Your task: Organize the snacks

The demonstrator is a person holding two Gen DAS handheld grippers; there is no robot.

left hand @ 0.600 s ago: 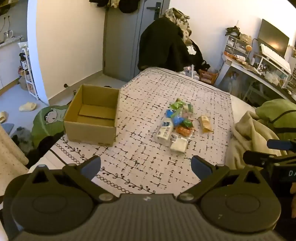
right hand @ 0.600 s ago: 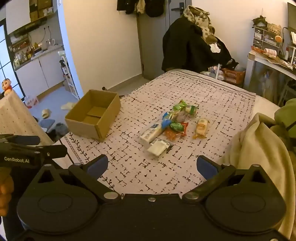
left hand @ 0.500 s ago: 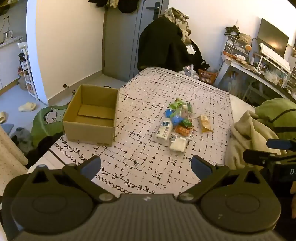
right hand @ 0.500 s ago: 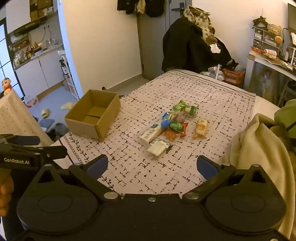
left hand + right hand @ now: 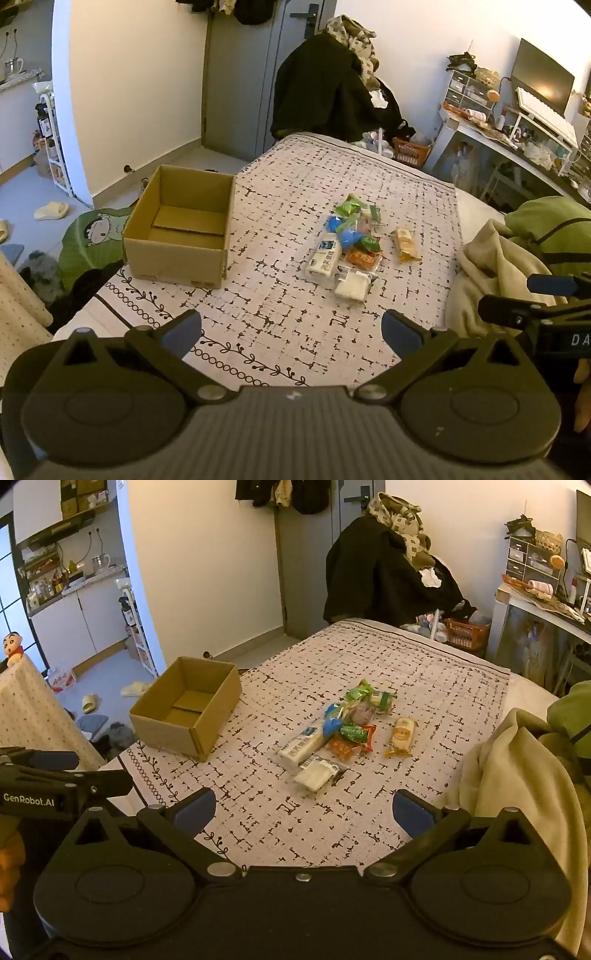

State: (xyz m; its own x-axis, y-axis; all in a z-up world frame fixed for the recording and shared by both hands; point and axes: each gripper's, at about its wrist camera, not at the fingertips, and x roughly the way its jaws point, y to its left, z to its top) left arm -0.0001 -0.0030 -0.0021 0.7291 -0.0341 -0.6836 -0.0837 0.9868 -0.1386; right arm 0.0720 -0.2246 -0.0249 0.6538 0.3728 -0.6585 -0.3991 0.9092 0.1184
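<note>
On the bed: a patterned cover (image 5: pixel 295 192) holds a brown box and a small heap of snacks.
Box: the cardboard box (image 5: pixel 177 225) sits near the left edge of the cover. Its top is open and nothing is inside it.
Snacks: the pile of snacks (image 5: pixel 349 243) lies in the middle of the cover, well apart from the box.
What is in the pile: a long white pack (image 5: pixel 303 744), a flat white pack (image 5: pixel 317 773), an orange pack (image 5: pixel 341 747), some green and blue packs, and a yellow pack (image 5: pixel 400 736) lying just beside the rest.
Left gripper (image 5: pixel 291 332): its two fingers are spread wide with nothing between them. It hangs over the near edge of the bed, far from the snacks.
Right gripper (image 5: pixel 303 810): it is spread wide too and holds nothing. It is also back from the pile.
Done so far: it looks like nothing. No snack is in the box.
Left to do: every snack, I think. Each one must be picked up and put in the box.
Next: one gripper likely has to reach out to the pile first.
</note>
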